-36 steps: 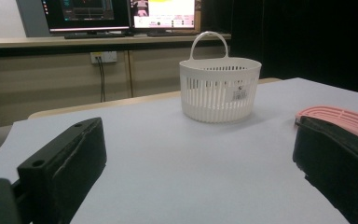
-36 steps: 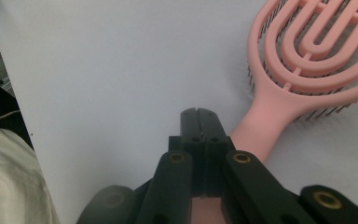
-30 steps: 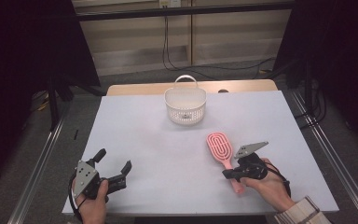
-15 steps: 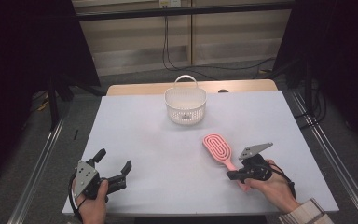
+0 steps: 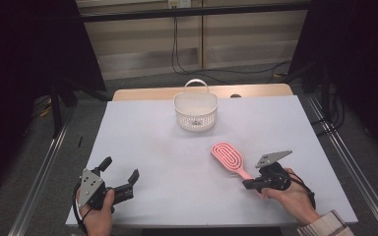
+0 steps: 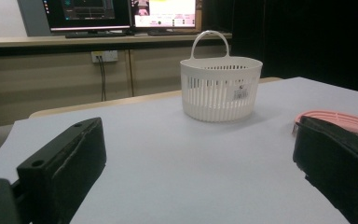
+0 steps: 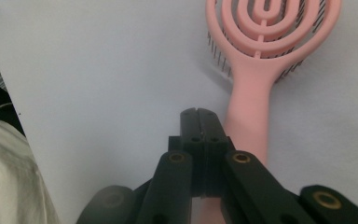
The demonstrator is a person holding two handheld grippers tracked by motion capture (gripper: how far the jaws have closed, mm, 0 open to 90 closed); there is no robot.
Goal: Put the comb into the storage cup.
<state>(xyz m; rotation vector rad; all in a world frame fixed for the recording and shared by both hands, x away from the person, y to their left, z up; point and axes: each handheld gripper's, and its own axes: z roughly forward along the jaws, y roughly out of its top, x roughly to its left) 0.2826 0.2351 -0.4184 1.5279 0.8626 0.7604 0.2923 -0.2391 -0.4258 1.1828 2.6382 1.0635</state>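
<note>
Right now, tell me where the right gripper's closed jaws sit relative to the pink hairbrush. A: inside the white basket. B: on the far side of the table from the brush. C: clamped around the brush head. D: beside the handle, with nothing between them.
D: in the right gripper view the right gripper has its jaws pressed together on nothing, lying alongside the handle of the pink hairbrush, which rests on the table.

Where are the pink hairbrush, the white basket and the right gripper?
pink hairbrush (image 5: 228,157): high view, on its looped head.
white basket (image 5: 195,113): high view, on its slotted front wall.
right gripper (image 7: 199,116): right gripper view, at its closed jaw tips.
</note>
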